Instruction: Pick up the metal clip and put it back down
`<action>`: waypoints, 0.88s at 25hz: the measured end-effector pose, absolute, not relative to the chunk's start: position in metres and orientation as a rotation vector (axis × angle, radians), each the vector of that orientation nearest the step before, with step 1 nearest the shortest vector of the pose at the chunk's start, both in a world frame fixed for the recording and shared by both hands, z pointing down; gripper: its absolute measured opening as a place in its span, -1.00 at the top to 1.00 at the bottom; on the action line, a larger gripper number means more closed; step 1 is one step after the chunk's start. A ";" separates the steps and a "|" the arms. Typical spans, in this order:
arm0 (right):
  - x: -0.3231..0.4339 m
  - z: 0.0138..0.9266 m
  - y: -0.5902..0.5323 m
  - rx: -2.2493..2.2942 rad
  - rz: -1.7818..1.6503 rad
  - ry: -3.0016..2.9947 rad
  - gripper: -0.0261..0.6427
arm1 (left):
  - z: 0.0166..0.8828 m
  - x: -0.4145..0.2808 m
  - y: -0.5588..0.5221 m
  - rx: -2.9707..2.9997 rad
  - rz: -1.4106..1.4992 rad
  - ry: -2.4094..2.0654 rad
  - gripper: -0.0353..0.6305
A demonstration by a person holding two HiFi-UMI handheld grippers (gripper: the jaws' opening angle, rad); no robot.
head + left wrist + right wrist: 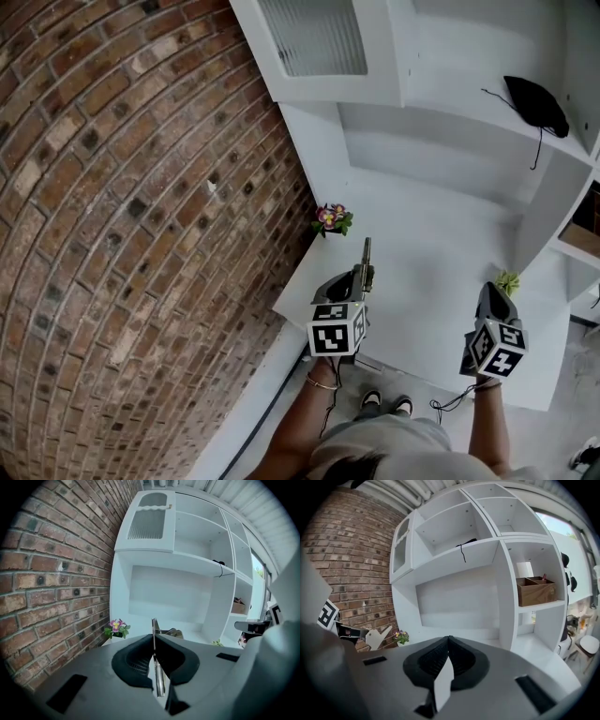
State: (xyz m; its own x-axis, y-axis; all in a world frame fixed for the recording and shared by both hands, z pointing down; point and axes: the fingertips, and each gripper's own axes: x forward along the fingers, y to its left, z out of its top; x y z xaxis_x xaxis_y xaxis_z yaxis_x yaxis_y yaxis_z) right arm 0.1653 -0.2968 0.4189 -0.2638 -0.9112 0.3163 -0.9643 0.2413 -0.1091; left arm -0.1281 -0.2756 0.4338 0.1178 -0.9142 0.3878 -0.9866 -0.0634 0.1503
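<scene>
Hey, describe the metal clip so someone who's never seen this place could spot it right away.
Find the white shelf unit against the brick wall; over its counter the left gripper is shut on the clip. The clip is the thin metal strip sticking out past its fingers toward the shelves, unlike the right gripper, which holds nothing.

Counted two grey, marker-cubed tools: the left tool (362, 275) and the right tool (494, 292). Found one slim silvery metal clip (367, 251), one small pot of pink flowers (332, 219) and one little green leafy sprig (507, 281) on the single white counter (422, 272). Noted one black cloth item with a cord (535, 103) and one brown wooden box (536, 591).
</scene>
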 end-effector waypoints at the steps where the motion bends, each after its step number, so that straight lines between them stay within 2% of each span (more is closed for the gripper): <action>1: 0.168 0.421 -0.297 1.786 0.427 -2.311 0.92 | 0.433 -0.126 -0.280 2.047 0.282 -1.841 0.85; 22: 0.216 0.469 -0.315 1.931 0.694 -2.093 0.92 | 0.472 -0.071 -0.434 2.446 0.897 -1.555 0.85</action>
